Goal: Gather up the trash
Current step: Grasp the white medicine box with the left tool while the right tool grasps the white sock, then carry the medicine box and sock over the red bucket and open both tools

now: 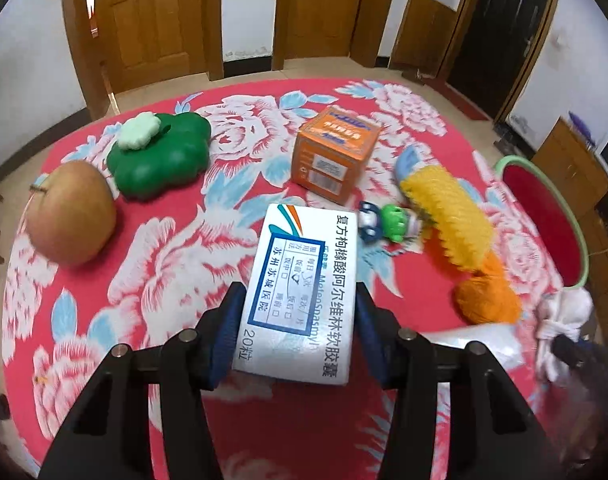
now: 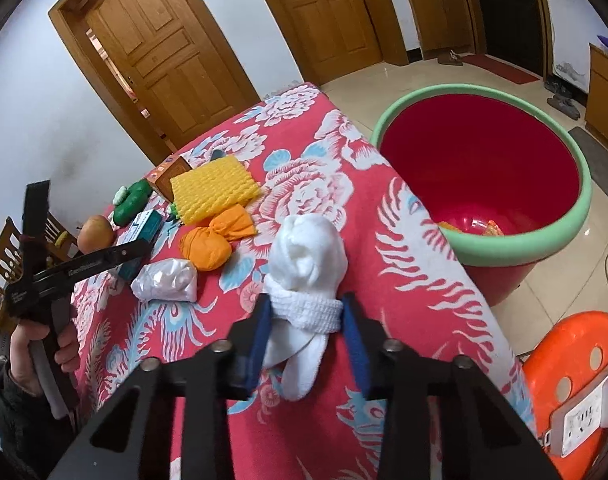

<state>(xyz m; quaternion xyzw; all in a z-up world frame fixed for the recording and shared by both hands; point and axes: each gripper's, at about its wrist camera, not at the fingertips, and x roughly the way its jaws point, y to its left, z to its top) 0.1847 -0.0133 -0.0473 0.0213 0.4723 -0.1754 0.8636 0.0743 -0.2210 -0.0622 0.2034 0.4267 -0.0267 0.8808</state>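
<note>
My left gripper [image 1: 299,312] is shut on a white medicine box [image 1: 304,280] with blue print, held above the red floral tablecloth [image 1: 175,248]. My right gripper [image 2: 307,320] is shut on a white rolled sock [image 2: 308,264] near the table's right edge. The red bin [image 2: 480,168] with a green rim stands on the floor just right of the table, with some scraps at its bottom. The left gripper [image 2: 119,256] and its box [image 2: 143,224] also show in the right wrist view. The sock shows at the right edge of the left wrist view [image 1: 564,316].
On the table lie an apple [image 1: 69,216], a green flower-shaped toy [image 1: 159,156], an orange box [image 1: 332,152], a yellow foam net [image 1: 444,212], an orange sock ball [image 1: 488,300], a small green figure [image 1: 388,224] and a white crumpled bag [image 2: 165,280]. An orange stool [image 2: 576,360] stands at right.
</note>
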